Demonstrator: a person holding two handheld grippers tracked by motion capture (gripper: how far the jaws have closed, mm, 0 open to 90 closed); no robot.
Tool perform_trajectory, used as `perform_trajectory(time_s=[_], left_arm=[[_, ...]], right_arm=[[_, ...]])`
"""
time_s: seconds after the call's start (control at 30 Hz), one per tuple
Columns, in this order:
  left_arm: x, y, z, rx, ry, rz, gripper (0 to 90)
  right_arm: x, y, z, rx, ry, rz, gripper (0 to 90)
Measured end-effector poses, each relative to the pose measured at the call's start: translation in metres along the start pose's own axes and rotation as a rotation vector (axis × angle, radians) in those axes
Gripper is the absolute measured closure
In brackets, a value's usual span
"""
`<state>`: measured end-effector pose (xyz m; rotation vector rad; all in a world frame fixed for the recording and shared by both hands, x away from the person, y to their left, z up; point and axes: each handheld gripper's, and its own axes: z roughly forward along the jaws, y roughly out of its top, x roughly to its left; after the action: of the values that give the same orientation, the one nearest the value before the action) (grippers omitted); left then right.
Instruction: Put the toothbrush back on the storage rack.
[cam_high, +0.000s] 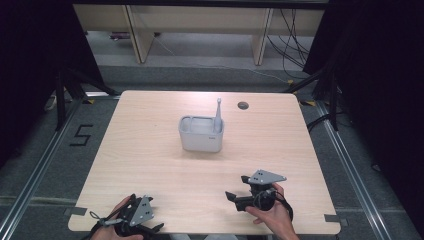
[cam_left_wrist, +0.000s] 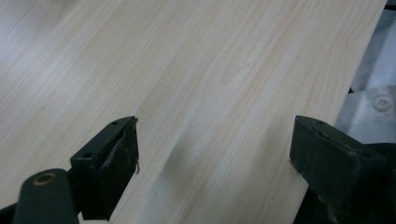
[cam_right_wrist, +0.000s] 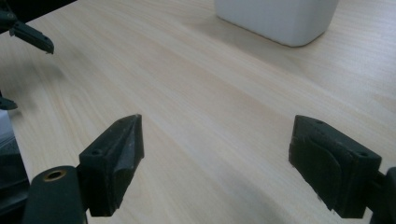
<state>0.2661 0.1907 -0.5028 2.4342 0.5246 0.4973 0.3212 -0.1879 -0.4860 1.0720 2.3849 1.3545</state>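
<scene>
High view: a pale wood-grain tabletop (cam_high: 150, 150) carries a grey rectangular caddy (cam_high: 201, 134) near its middle, with a grey toothbrush (cam_high: 218, 116) standing upright in the caddy's right-hand end, bristle head uppermost. Both tools sit at the near edge, well apart from the caddy. The left hand-held gripper (cam_high: 150, 226) rests low at the near-left corner, and the right hand-held gripper (cam_high: 234, 196) hovers at the near right, pointing leftward across the wood.

Left gripper view: the left hand-held gripper (cam_left_wrist: 215, 154) stands with its jaws spread wide and nothing between them, only bare tabletop (cam_left_wrist: 187, 70) ahead (a pale garment with a button shows past the table's edge).

Right gripper view: the right hand-held gripper (cam_right_wrist: 217, 158) is likewise spread wide and empty; the caddy (cam_right_wrist: 280, 18) lies ahead and to the right, its lower wall visible.

Judged from this layout, the step in hand is the approach to the toothbrush. The right tool is the nearer and would do well to turn toward the caddy, come in above the rim, and close on the bare handle below the head, then lift straight up so the handle does not drag the light caddy over. The left tool could steady the caddy's wall.

Legible writing: a black "5" (cam_high: 81, 135) marked on the floor left of the table. A small dark mark on the toothbrush handle is too small to read.
</scene>
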Motion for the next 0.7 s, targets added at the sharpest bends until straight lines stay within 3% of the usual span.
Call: perform_trajectory(time_s=[0.13, 0.17, 0.2, 0.23, 0.33, 0.43, 0.47, 0.6, 0.7], left_arm=[[0.0, 0.0, 0.0, -0.002, -0.001, -0.004, 15.3], [0.0, 0.0, 0.001, -0.003, 0.005, -0.002, 15.3], [0.0, 0.0, 0.001, -0.001, 0.004, -0.001, 15.3], [0.0, 0.0, 0.001, -0.001, 0.004, -0.002, 15.3], [0.0, 0.0, 0.0, 0.0, -0.001, 0.0, 15.3], [0.0, 0.0, 0.0, 0.0, 0.0, -0.001, 15.3], [0.0, 0.0, 0.0, 0.0, 0.0, -0.001, 15.3], [0.0, 0.0, 0.0, -0.001, 0.002, 0.0, 15.3], [0.0, 0.0, 0.0, -0.001, 0.002, 0.0, 15.3]], right_arm=[[0.003, -0.004, -0.003, 0.032, -0.01, -0.001, 18.0], [0.002, -0.005, -0.003, 0.023, -0.018, -0.038, 17.8], [0.005, -0.006, -0.005, 0.043, -0.02, -0.011, 17.8], [0.007, -0.007, -0.005, 0.05, -0.018, -0.016, 17.4], [0.006, -0.009, -0.006, 0.05, -0.028, -0.049, 17.1], [0.006, -0.011, -0.007, 0.063, 0.01, -0.056, 16.5], [0.008, -0.013, -0.008, 0.061, -0.012, -0.053, 16.2], [0.009, -0.015, -0.01, 0.062, 0.001, -0.058, 15.9], [0.01, -0.017, -0.012, 0.068, -0.017, -0.072, 15.9]])
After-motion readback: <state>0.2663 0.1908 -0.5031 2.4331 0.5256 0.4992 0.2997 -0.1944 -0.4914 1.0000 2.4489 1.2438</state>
